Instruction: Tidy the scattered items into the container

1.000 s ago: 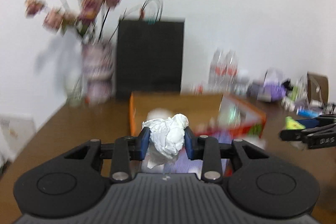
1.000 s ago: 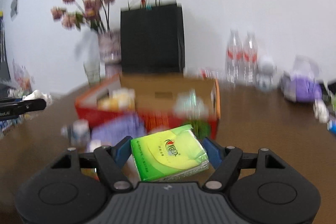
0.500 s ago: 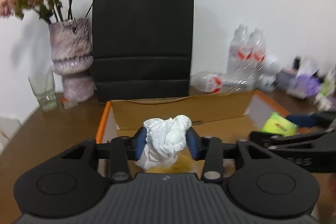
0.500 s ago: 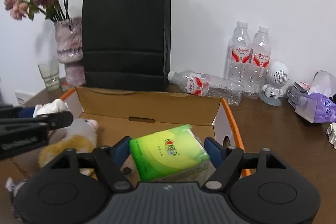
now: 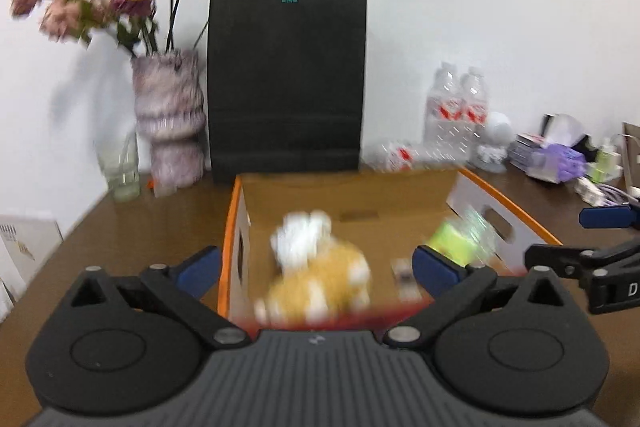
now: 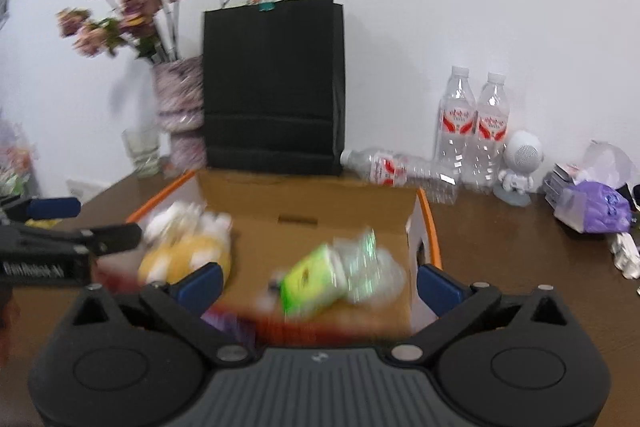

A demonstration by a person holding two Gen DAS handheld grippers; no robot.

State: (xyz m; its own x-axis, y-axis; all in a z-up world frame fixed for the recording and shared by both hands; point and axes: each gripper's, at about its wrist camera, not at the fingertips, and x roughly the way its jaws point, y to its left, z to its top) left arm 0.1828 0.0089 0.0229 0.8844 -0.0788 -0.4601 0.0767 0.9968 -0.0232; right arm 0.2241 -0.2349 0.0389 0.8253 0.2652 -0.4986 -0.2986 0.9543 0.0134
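An open cardboard box (image 5: 500, 215) with orange rims (image 6: 430, 223) sits on the brown table. Inside lie a crumpled white tissue (image 5: 302, 237), a yellow plush toy (image 5: 324, 289) and a green tissue pack (image 5: 456, 237). In the right wrist view the tissue (image 6: 176, 219), the plush (image 6: 184, 255) and the green pack (image 6: 312, 281) show blurred. My left gripper (image 5: 316, 267) is open and empty above the box's near edge. My right gripper (image 6: 318, 279) is open and empty above the pack. Each gripper shows at the edge of the other's view.
A black paper bag (image 5: 286, 87) stands behind the box, with a vase of dried flowers (image 5: 168, 119) to its left. Water bottles (image 6: 474, 127), a small white robot figure (image 6: 520, 163) and purple packets (image 6: 592, 207) stand at the right.
Both grippers have opened. The white tissue left my left gripper and the green pack left my right gripper; both now lie in the box. Both grippers pulled back and up.
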